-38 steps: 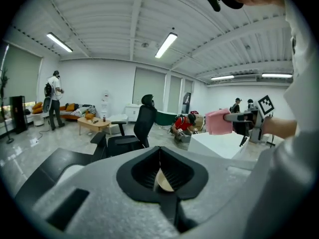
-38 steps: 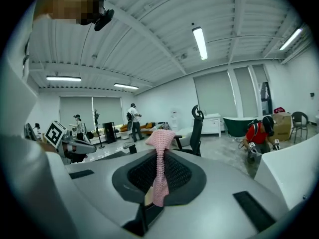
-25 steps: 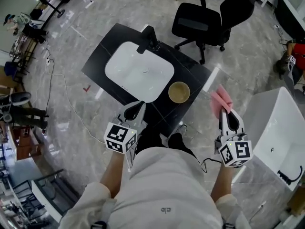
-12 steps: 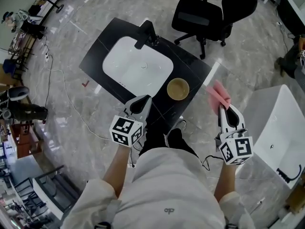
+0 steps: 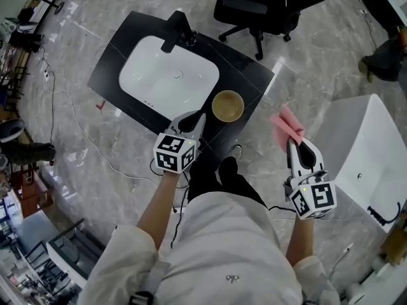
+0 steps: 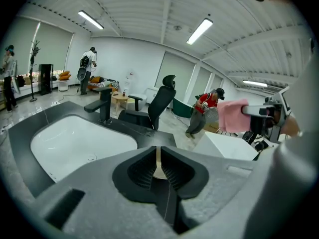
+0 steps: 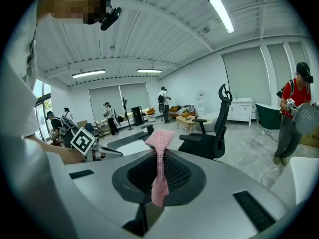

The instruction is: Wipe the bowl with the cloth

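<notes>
**Left gripper closing in on the bowl, cloth waiting out to the right**

At the left, the black worktop (image 5: 107, 68) is carrying a white sink basin (image 5: 168, 81) with a dark faucet (image 5: 175, 32) at its far edge. The left gripper (image 5: 201, 115) is dropping in from the near side. A second ago it was hanging back over the worktop's near edge, and now its tips are sitting just beside the bowl's left rim. Its jaws are all but together, showing only a hairline slit, with nothing caught between them. They will probably have to spread before they can steady the bowl.

The tan bowl (image 5: 227, 105) is standing upright on the worktop's near right corner, in the same spot as before.

Further right, the right gripper (image 5: 293, 143) is barely shifting. Its jaws are clamped on the pink cloth (image 5: 286, 127), which it is holding up over the floor, off the worktop and well apart from the bowl. Wiping is not yet beginning, because the cloth still has to cross over to the bowl.

Whether the left gripper's tips are touching the bowl cannot be told. In the left gripper view the gripper's own body is covering nearly all of the bowl. The right gripper view is not showing the bowl at all. No view shows whether the bowl's inside is dirty.
</notes>
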Motion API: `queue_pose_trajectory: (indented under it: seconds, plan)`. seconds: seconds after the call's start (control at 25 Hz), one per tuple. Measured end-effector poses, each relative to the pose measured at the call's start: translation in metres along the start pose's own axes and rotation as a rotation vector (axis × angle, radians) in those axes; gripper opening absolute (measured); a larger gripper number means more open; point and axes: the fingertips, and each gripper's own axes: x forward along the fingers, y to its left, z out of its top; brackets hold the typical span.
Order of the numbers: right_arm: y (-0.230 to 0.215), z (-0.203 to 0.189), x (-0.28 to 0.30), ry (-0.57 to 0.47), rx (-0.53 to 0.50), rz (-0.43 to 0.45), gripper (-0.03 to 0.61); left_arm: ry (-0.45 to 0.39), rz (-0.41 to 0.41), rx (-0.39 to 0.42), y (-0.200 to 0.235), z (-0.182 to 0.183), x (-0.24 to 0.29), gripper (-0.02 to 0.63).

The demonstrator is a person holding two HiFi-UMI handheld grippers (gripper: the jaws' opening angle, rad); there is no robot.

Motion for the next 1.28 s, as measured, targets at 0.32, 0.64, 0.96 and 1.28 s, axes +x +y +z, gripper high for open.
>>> queue_pose_trajectory:
  seconds: [0.32,0.64,0.96,1.28]
  plan:
    - [0.005,-0.014,0.006,0.037,0.012,0.019,0.017,0.073,-0.018,-0.045,0.009,-0.028,0.048,0.112]
    - [-0.006,-0.025,-0.001,0.066,0.026,-0.010,0.018,0.124,-0.008,-0.204,0.027,-0.057,0.081,0.179]
    - [-0.006,-0.028,0.004,0.064,0.048,0.011,0.017,0.153,0.006,-0.221,0.029,-0.067,0.102,0.169]
    - [-0.007,-0.026,0.004,0.065,0.051,0.009,0.018,0.194,-0.007,-0.253,0.035,-0.074,0.106,0.072]
